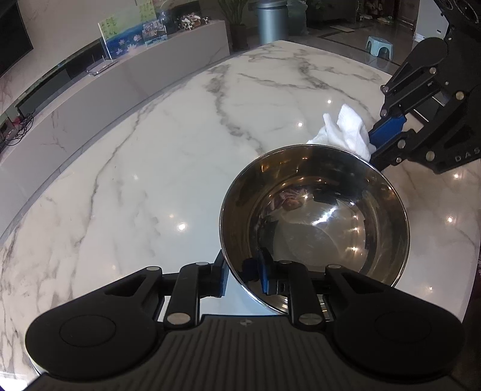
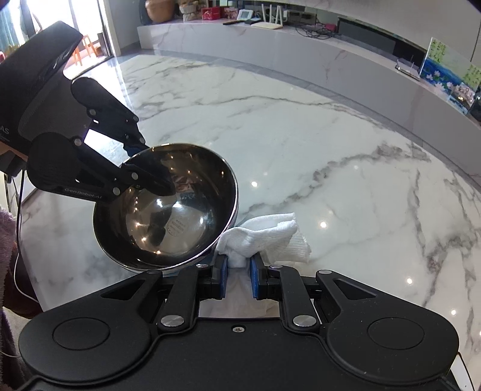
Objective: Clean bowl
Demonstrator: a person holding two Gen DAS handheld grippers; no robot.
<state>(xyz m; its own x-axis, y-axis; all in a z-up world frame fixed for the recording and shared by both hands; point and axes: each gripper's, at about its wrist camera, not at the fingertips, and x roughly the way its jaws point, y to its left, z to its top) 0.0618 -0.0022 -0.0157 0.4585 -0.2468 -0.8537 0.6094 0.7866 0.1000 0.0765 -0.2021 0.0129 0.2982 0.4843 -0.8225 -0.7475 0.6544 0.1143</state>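
Note:
A shiny steel bowl [image 1: 315, 222] is held tilted above the marble table [image 1: 150, 168]. My left gripper [image 1: 242, 275] is shut on the bowl's near rim, one finger inside and one outside. In the right wrist view the bowl [image 2: 168, 210] sits at left with the left gripper [image 2: 144, 168] clamped on its far rim. My right gripper [image 2: 237, 275] is shut on a white cloth [image 2: 264, 237], which bunches just past the bowl's right rim. The cloth [image 1: 345, 129] and right gripper [image 1: 378, 140] also show beyond the bowl in the left wrist view.
A long grey counter [image 2: 330, 57] runs along the table's far side with a picture [image 2: 448, 72], router and cables on it. A grey bin [image 1: 272, 21] and a small stool [image 1: 379, 45] stand on the floor beyond the table.

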